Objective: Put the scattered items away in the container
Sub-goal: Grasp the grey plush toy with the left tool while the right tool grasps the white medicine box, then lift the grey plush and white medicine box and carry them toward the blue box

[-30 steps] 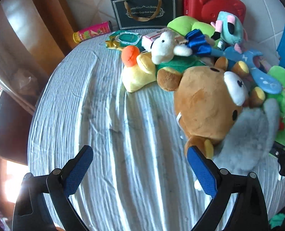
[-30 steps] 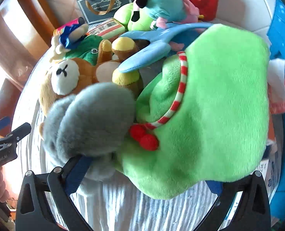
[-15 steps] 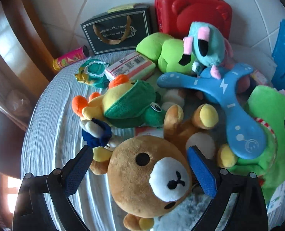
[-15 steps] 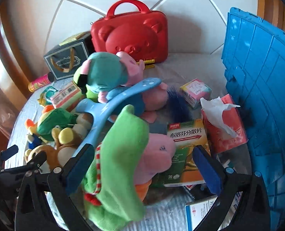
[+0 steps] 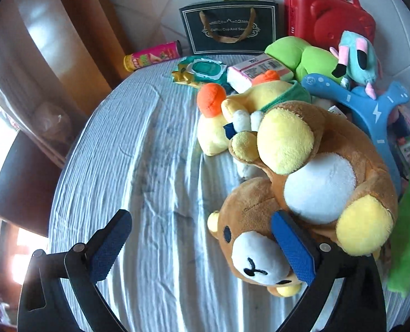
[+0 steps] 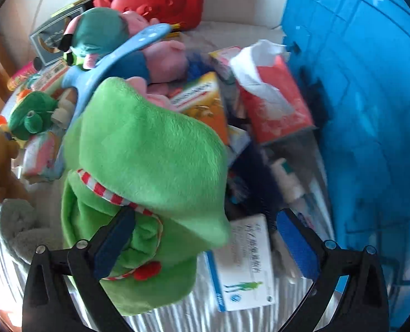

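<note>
The brown bear (image 5: 315, 179) lies belly up on the striped cloth (image 5: 149, 193). My left gripper (image 5: 202, 246) is opening. Its right pad is in front of the bear's head and its left pad is over bare cloth, so nothing is pressed. The green plush (image 6: 149, 152) with a red-striped collar stands between the jaws of my right gripper (image 6: 206, 244), against the left pad. The right pad is free, over a white box (image 6: 243, 262). The blue crate (image 6: 371, 110) fills the right side.
A yellow duck (image 5: 232, 116), a blue boomerang toy (image 5: 376, 116) and a teal plush (image 5: 357, 58) are piled behind the bear. A red case (image 5: 329, 13), a dark gift bag (image 5: 229, 27) and a pink can (image 5: 152, 55) line the wall. A red tissue pack (image 6: 274, 102) and an orange box (image 6: 202, 102) lie beside the crate.
The left view swung over the pile and back toward bare cloth, and the bear now lies belly up, bent over. The right gripper moved right toward the blue crate with the green plush between its jaws.
</note>
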A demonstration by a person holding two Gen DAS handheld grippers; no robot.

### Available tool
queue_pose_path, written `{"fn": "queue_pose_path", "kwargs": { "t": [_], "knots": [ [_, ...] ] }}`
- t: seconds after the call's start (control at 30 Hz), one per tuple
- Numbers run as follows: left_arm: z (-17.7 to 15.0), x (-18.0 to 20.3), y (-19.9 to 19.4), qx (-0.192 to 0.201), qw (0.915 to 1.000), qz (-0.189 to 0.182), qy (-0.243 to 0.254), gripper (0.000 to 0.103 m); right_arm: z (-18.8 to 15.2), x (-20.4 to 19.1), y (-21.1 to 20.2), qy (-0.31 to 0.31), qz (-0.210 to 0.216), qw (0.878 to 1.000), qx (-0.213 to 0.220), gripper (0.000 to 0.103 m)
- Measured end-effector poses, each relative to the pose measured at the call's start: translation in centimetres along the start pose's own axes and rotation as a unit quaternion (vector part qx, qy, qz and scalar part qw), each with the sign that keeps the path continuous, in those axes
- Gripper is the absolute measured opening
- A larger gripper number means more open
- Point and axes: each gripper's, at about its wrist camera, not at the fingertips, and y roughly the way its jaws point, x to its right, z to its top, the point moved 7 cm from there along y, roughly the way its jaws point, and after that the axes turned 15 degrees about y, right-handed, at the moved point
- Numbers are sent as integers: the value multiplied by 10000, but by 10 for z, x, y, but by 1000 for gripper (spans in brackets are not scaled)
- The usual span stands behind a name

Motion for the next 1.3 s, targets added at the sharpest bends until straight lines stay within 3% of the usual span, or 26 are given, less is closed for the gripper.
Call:
{"fn": "queue_pose_path", "kwargs": {
  "t": [0.03, 0.13, 0.23, 0.33, 0.5, 0.57, 0.73, 0.77, 0.8, 0.9, 0.97, 1.03, 1.2, 1.23, 1.3],
  "knots": [
    [-1, -2, -7, 87, 9999, -67, -57, 102, -1, 4, -13, 119, 241, 9995, 158, 103],
    [0, 16, -40, 555, 9957, -717, -160, 102, -6, 14, -51, 388, 760, 9948, 562, 103],
    [-3, 56, -69, 781, 9894, -1220, 35, 102, -10, 27, -66, 478, 821, 9931, 689, 103],
    [-13, 102, -75, 751, 9858, -1458, 349, 102, -20, 43, -60, 457, 775, 9947, 490, 103],
    [-35, 154, -58, 292, 9887, -1351, 581, 102, -44, 67, -36, 237, 746, 9969, 105, 103],
    [-43, 170, -52, 151, 9896, -1276, 640, 98, -54, 75, -25, 118, 698, 9975, -60, 103],
    [-71, 198, -22, -486, 9893, -1074, 862, 61, -72, 81, 2, -159, 638, 9973, -323, 103],
    [-76, 200, -16, -601, 9891, -1033, 865, 48, -75, 80, 6, -200, 646, 9971, -354, 103],
    [-80, 202, -10, -712, 9887, -995, 868, 43, -77, 78, 8, -265, 626, 9971, -355, 103],
    [-81, 204, -3, -752, 9882, -1019, 859, 43, -78, 71, 17, -497, 461, 9971, -351, 85],
    [-76, 205, 0, -706, 9883, -1013, 898, 51, -78, 65, 26, -598, 398, 9965, -428, 85],
    [-69, 207, 2, -652, 9882, -1018, 942, 67, -78, 58, 34, -748, 336, 9957, -425, 85],
    [-54, 211, 6, -493, 9881, -1094, 962, 69, -85, 48, 59, -946, 81, 9940, -546, 85],
    [-52, 213, 7, -453, 9880, -1109, 973, 53, -86, 49, 64, -892, 46, 9943, -580, 85],
    [-52, 215, 4, -435, 9871, -1172, 1004, 33, -89, 52, 67, -742, 25, 9951, -652, 73]
  ]
}}
